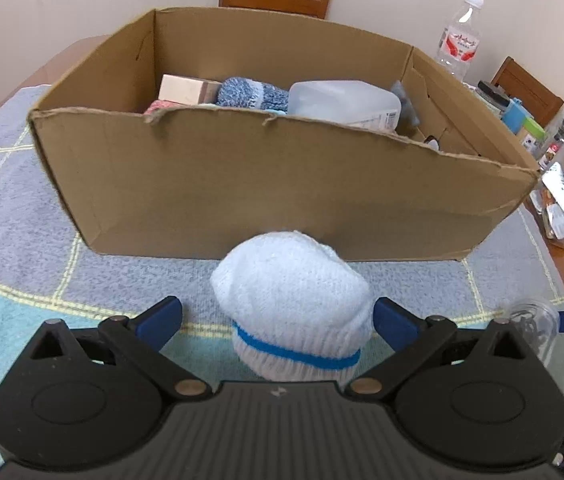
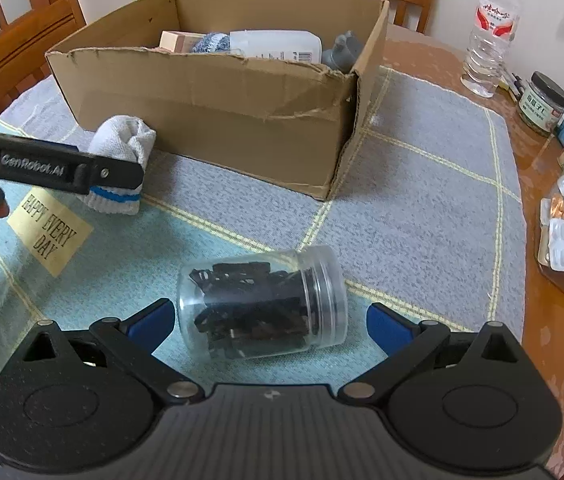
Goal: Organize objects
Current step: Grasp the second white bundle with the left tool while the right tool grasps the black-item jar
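Both grippers gape: left gripper (image 1: 277, 316) straddles sock (image 1: 292, 304); right gripper (image 2: 267, 320) straddles jar (image 2: 261, 304) beside box (image 2: 209, 120).

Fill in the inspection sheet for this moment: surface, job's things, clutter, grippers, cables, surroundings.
Surface: checked cloth over a wooden table.
Job's things: rolled white sock and clear jar on its side lie before the cardboard box, which already holds items.
Clutter: water bottle, small jars, blister packs at the table's right edge.
Grippers: left gripper open around sock; right gripper open around jar.
Cables: nothing seen.
Surroundings: wooden chairs, plain wall.
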